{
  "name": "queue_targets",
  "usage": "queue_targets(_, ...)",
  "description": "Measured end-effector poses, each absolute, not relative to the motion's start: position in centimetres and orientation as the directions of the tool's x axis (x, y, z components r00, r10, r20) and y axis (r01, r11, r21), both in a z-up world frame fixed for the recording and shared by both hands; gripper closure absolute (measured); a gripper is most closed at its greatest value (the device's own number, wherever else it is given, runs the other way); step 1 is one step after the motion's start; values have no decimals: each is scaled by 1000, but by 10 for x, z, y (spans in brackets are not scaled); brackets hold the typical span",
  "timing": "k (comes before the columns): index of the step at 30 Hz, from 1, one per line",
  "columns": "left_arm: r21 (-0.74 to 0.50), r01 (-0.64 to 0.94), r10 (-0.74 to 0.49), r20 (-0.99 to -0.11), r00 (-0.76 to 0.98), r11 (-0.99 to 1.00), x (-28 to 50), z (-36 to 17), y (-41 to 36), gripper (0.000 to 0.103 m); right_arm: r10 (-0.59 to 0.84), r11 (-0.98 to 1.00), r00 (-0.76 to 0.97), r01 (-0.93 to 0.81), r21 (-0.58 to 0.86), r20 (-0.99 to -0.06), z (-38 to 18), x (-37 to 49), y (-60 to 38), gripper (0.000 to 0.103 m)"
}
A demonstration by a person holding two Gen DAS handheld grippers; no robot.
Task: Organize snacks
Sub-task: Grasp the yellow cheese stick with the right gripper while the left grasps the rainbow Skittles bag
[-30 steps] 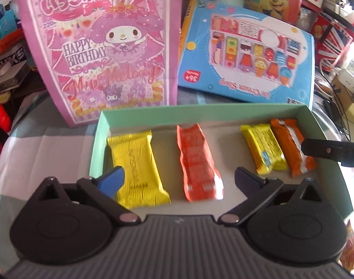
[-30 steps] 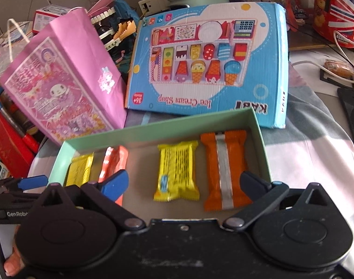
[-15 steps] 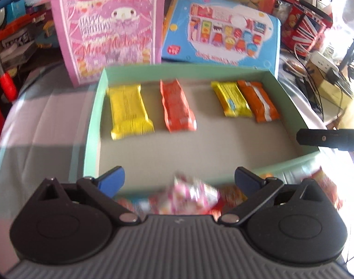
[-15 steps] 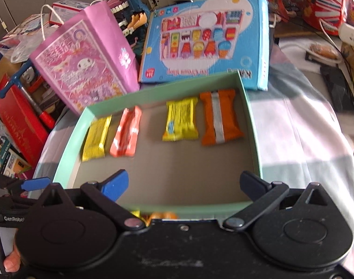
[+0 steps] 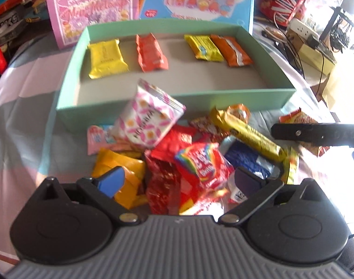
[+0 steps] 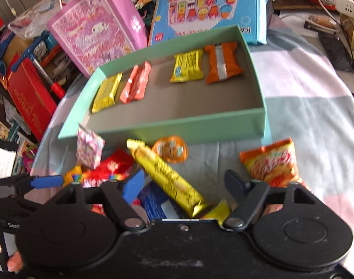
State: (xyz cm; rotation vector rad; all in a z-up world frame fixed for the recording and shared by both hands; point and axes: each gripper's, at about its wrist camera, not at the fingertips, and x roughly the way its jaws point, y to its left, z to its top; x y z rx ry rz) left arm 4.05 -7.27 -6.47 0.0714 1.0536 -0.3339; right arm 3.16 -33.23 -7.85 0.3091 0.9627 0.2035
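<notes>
right wrist view: right claw [image 6: 185, 181] closing round gold bar [image 6: 167, 174], not yet gripping; next, lift it into tray [image 6: 195, 125]; left claw [image 5: 180, 179] open.

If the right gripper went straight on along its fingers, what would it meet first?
Most likely the long gold bar, which lies slanted between the fingers of the right gripper, whose jaws are closing, not yet pressing on it. Depth is unclear; the blue packet beside it could come first.

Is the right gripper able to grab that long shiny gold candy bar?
Probably yes. The long shiny gold candy bar lies on top of the pile, its near end between the closing jaws of the right gripper, with nothing covering it.
</notes>
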Motion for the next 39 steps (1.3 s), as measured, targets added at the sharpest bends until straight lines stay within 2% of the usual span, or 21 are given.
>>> queue_targets(4,-91,325,-240,-857,456,941,41,-69,-83,11,309,939,545,-42,342,-780,-83,32,-329,36)
queue_targets(6,-85,338,-243,-854,460,937,42,-70,-88,22,312,939,544,-51,341,-779,-83,33,-327,36)
queue_targets(7,-86,347,-248,-854,457,934,42,-70,-91,35,314,939,542,-58,339,-779,-83,34,-326,37)
queue_targets(8,-88,355,-253,-856,452,931,42,-71,-93,55,318,939,539,-67,336,-780,-84,36,-324,37)
queue_targets(9,-89,363,-256,-859,444,927,42,-72,-95,62,321,940,534,-76,334,-782,-85,37,-322,37)
queue_targets(12,-112,384,-284,-857,429,917,43,-73,-95,64,333,939,519,-112,324,-787,-87,44,-314,44)
queue_targets(13,-117,386,-290,-857,426,915,44,-74,-94,64,342,938,510,-127,324,-789,-88,46,-311,52)
queue_targets(14,-125,385,-295,-857,423,915,44,-75,-92,63,349,936,500,-143,322,-792,-89,49,-308,55)
queue_targets(23,-133,398,-308,-854,418,908,41,-81,-93,59,319,945,479,-226,236,-818,-101,64,-288,57)
queue_targets(24,-128,397,-306,-851,426,909,41,-81,-94,60,314,947,480,-226,230,-819,-104,64,-287,59)
queue_targets(26,-119,392,-302,-843,446,912,38,-79,-94,68,306,949,500,-224,221,-810,-102,61,-287,73)
queue_targets(29,-111,373,-291,-834,469,921,38,-75,-93,71,307,950,507,-209,230,-805,-98,57,-289,81)
queue_targets(39,-138,332,-299,-810,504,933,35,-53,-80,75,351,933,527,-126,337,-774,-83,51,-314,81)
